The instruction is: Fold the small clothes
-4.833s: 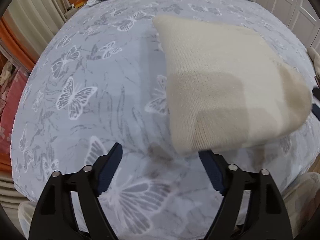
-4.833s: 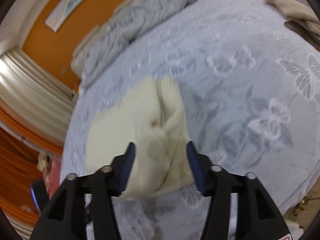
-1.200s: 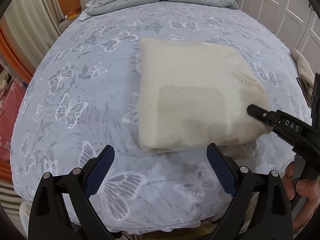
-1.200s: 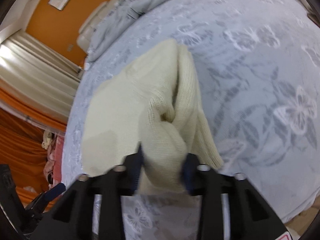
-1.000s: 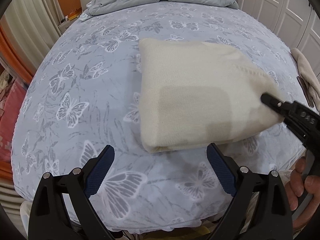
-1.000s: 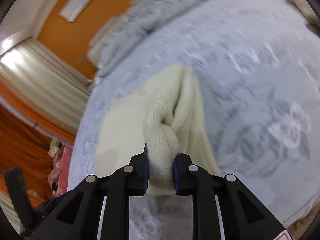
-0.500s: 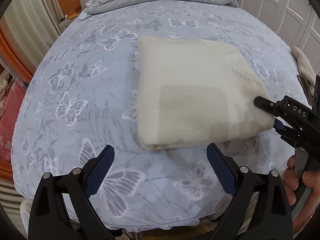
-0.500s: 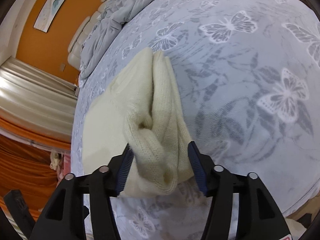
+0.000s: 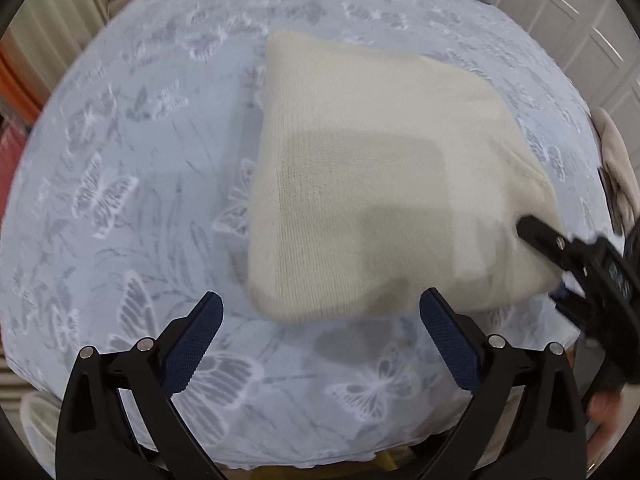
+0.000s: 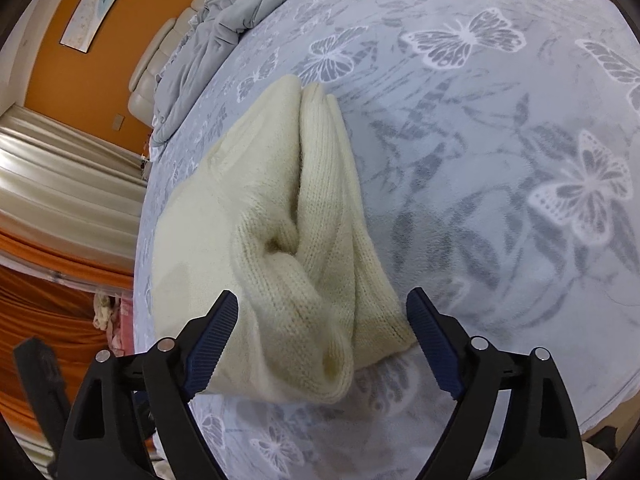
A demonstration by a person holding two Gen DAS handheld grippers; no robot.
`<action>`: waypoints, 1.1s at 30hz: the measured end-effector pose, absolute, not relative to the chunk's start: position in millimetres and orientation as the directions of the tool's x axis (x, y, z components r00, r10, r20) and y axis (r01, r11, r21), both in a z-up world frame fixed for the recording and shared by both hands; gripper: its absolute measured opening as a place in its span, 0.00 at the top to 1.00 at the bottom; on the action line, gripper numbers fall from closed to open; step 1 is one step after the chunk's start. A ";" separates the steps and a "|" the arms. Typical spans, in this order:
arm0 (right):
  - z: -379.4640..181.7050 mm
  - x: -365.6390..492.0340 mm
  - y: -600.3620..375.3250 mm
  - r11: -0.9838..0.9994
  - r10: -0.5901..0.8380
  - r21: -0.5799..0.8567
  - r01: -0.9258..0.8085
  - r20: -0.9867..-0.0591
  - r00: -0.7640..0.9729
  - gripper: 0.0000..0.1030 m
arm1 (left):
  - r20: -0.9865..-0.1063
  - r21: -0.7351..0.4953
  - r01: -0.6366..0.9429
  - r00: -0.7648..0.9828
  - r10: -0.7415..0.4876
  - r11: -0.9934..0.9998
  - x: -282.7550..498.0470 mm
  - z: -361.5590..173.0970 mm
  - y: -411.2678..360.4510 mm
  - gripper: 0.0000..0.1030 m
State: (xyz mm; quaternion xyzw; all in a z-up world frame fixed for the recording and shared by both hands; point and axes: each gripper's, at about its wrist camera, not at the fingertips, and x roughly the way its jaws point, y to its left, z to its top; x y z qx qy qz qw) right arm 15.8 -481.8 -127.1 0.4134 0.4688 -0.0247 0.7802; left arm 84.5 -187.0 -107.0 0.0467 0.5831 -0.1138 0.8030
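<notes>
A cream knitted garment [image 9: 372, 184] lies folded into a thick rectangle on the butterfly-print bed cover [image 9: 132, 184]. My left gripper [image 9: 320, 312] hovers over its near edge, jaws spread wide and still opening, nothing between them. In the right wrist view the garment's bunched corner [image 10: 312, 280] sits between the fingers of my right gripper [image 10: 322, 312]; the jaws are opening and the pads stand clear of the knit. The right gripper [image 9: 560, 264] also shows at the garment's right corner in the left wrist view, with a hand [image 9: 604, 404] behind it.
A rumpled grey duvet [image 10: 224, 28] lies at the head of the bed, below an orange wall. Beige and orange curtains [image 10: 60, 200] hang on the left. Another pale cloth [image 9: 616, 160] rests at the bed's right edge by white cupboard doors [image 9: 580, 12].
My right gripper was shut on the garment's corner and has opened; the corner has dropped onto the bed. My left gripper has come down closer to the garment's near edge.
</notes>
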 end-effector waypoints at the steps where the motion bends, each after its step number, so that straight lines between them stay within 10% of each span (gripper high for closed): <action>1: -127.9 16.6 -481.5 0.654 0.352 0.623 0.429 -0.753 0.556 0.17 | -0.950 -0.081 0.221 0.279 -0.143 0.972 90.3 -111.0 -185.6 0.06; 33: -148.6 41.7 -478.8 0.597 0.453 0.687 0.414 -0.715 0.533 0.05 | -0.864 -0.501 -0.037 0.081 -0.497 0.865 148.3 -171.4 -153.5 0.04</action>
